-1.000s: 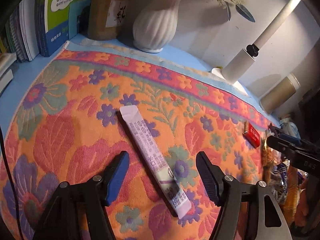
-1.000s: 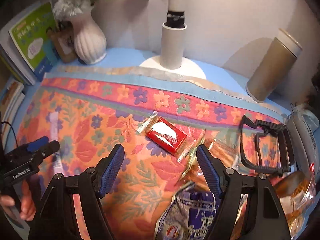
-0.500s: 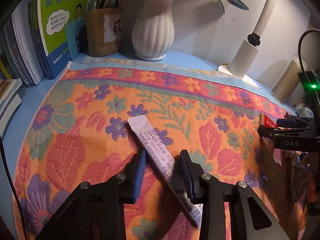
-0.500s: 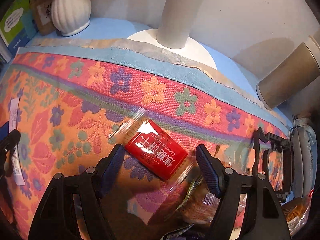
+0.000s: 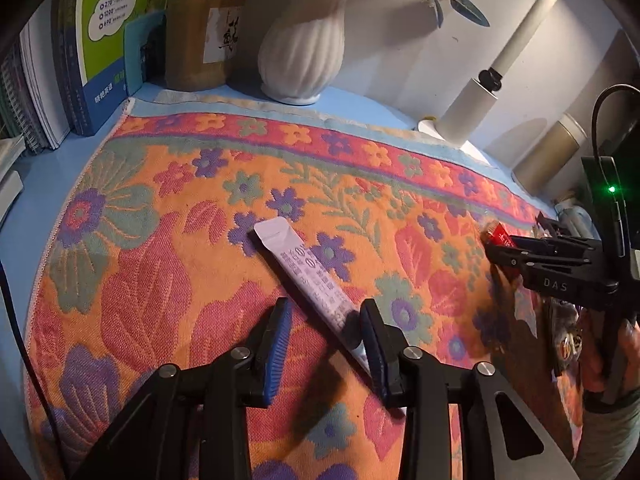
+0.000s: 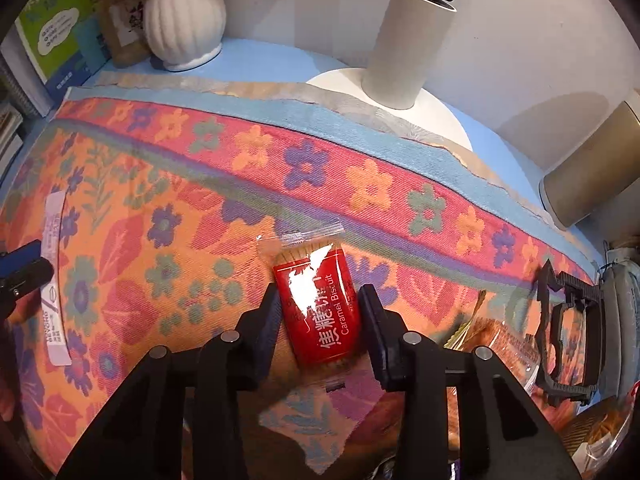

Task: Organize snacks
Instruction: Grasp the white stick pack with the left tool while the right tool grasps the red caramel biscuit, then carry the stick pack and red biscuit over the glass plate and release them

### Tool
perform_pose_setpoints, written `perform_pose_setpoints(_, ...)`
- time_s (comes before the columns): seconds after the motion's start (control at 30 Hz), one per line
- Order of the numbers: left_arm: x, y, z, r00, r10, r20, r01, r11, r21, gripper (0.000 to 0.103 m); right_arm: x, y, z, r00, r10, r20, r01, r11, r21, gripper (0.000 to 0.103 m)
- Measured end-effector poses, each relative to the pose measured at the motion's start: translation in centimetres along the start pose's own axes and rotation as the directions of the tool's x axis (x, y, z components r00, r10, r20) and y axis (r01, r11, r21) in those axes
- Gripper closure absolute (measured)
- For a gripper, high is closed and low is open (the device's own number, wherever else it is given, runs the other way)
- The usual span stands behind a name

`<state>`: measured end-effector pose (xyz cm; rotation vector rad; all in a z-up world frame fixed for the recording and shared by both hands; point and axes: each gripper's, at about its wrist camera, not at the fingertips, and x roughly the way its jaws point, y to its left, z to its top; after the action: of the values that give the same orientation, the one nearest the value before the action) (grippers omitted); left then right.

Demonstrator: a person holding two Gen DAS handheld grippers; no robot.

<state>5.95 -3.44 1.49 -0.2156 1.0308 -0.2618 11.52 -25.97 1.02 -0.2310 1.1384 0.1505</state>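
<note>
The right hand-held gripper [image 6: 320, 312] is clenched on a red caramel biscuit packet [image 6: 318, 312], its two pads pressed against the packet's long sides — a sensible grip, since the flat wrapper offers little else to pinch. Whether the packet rests on the floral towel [image 6: 200, 184] covering the worktop or is raised just off it cannot be told. The left hand-held gripper [image 5: 326, 340] straddles a pale stick sachet [image 5: 316, 280] lying diagonally on the towel; its right pad touches the sachet's edge while the blue left pad stands apart, so the jaws are released and nothing is grasped yet. It looks aligned across the sachet's narrow width, probably to close on it next. More snack bags [image 6: 496, 340] crowd the towel's right edge beside a black frame [image 6: 568, 332], while the white vase [image 5: 302, 52], the books [image 5: 112, 40] and the lamp base [image 6: 408, 52] stand along the wall, well apart from both grips.
</note>
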Motion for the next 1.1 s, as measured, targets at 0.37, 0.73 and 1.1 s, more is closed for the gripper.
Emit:
perform_pose_setpoints(0.37,1.8,-4.6,-0.3,0.970,0.232,0.077,-0.242,0.955,0.170,0.078,-2.6,1.7,-5.7,0.998,0.070,0.009,-0.070,0.997,0.044,0.066)
perform_pose_setpoints(0.73,-3.9,-5.7,-1.0,0.995,-0.051,0.086,0.037,0.988,0.153,0.097,-9.0,1.1,-8.9,0.983,0.128,0.129,-0.141,0.985,0.098,0.066)
perform_pose_setpoints(1.1,-10.4,-14.7,-1.5,0.973,-0.136,0.184,0.075,0.949,0.308,0.096,-15.7,-2.7,-12.5,0.951,0.094,0.294,-0.151,0.972,0.178,0.066)
